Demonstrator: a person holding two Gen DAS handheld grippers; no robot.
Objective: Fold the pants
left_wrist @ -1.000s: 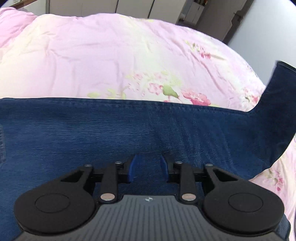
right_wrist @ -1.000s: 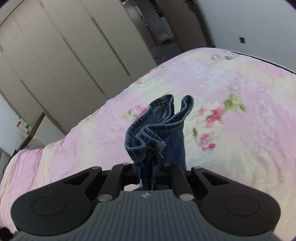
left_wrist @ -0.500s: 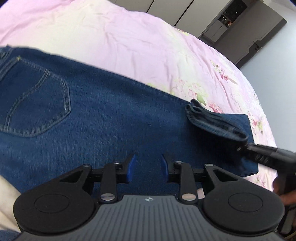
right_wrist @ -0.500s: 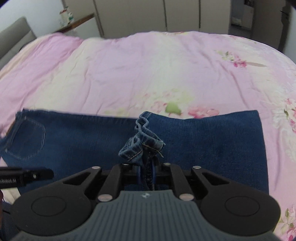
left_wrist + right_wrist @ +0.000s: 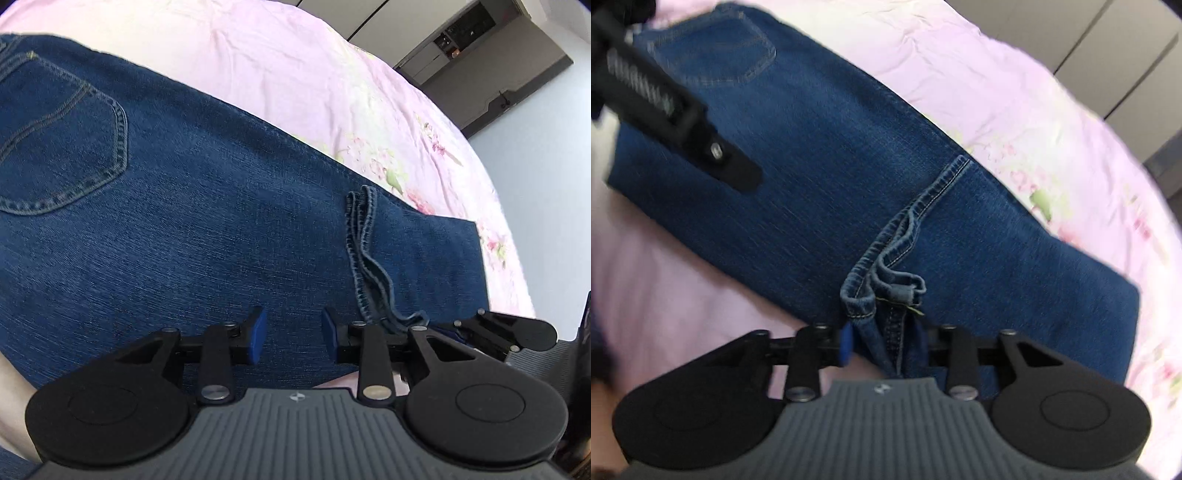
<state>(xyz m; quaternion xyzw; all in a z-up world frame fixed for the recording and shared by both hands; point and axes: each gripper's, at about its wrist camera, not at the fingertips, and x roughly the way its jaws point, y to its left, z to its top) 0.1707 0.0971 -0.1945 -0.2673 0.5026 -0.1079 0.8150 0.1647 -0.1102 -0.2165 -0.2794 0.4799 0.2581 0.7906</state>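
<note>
Left wrist view shows you the dark blue denim pants [image 5: 221,229] lying flat across the pink floral bedspread [image 5: 295,74], filling the middle of the frame from the stitched back pocket [image 5: 59,144] at the upper left to the fold at the right. The doubled leg hems [image 5: 364,251] run down the right of centre, laid on top of the lower layer. Your left gripper [image 5: 291,330] hovers over the cloth near the bottom of the frame with its blue pads [image 5: 256,332] set wide apart and nothing between them.

In the right wrist view, your right gripper [image 5: 886,341] sits at the lower centre with the hem bundle [image 5: 882,284] passing between its jaws. The gap looks fairly wide, and one pad is hidden by cloth, so you cannot tell whether it is gripping or has let go. The picture is also slightly blurred.

Judge the denim as moderately heavy, limp, and not slippery. It will drape and hold a crease, but the stacked hems are thick and bunch into ridges. Take hold at an edge where layers meet, such as the hem corners or the fold at the right. Pinch all layers together, since a shallow grip may lift only the top one and spoil the alignment.
</note>
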